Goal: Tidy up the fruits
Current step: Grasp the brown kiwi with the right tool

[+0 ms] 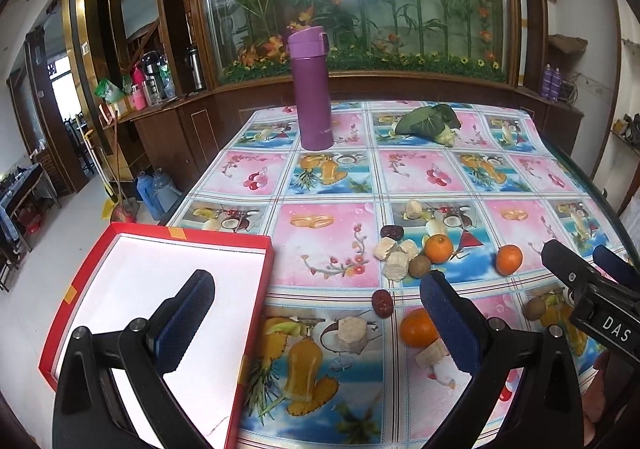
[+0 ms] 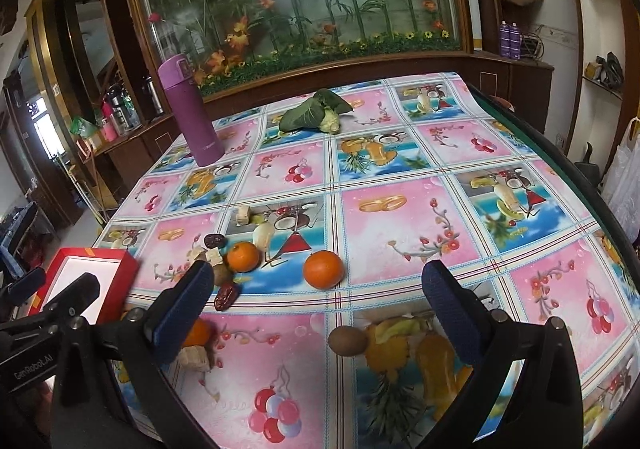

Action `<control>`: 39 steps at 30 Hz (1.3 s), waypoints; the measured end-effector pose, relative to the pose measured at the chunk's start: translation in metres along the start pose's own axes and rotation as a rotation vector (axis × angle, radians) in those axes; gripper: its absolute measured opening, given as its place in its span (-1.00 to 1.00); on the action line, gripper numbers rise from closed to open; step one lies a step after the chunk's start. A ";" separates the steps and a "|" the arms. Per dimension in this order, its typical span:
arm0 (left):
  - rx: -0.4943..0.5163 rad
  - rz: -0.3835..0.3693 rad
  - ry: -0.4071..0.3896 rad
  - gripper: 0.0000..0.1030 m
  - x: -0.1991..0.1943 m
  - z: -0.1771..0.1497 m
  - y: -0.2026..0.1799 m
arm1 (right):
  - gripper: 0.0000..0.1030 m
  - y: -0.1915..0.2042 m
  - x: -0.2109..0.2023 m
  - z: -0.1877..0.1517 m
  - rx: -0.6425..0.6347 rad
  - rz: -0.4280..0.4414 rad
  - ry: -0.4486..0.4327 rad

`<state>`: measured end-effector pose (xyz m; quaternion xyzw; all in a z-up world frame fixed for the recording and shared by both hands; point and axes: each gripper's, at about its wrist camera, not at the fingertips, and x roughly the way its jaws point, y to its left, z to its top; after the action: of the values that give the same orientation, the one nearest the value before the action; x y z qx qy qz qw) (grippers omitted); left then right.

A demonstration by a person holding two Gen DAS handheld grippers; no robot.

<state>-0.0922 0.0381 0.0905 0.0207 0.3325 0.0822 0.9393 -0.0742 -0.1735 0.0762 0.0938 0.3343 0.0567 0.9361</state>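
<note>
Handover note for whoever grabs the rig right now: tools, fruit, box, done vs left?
Left tool: open, empty, over the near table edge, one finger above the red box.
Right tool: open, empty, facing the fruit.
Box: white inside, nothing visible in it.
Loose on the tablecloth: three oranges, brown kiwi-like fruit, red dates, pale chunks.
Done: nothing sorted yet. Left: everything.

Left wrist view: low, close over the counter point(image 1: 328, 249), facing the tall purple cylindrical metal flask point(image 1: 311, 89). Right wrist view: same facing, further right of flask point(image 2: 190, 111). Shared: flask, counter.
</note>
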 end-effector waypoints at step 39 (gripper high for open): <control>0.102 -0.024 0.017 0.99 -0.007 -0.032 0.030 | 0.99 -0.039 -0.010 -0.018 -0.102 0.024 0.051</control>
<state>-0.1217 0.0664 0.0725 0.0637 0.3443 0.0539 0.9351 -0.0916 -0.2107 0.0600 0.0485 0.3533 0.0873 0.9301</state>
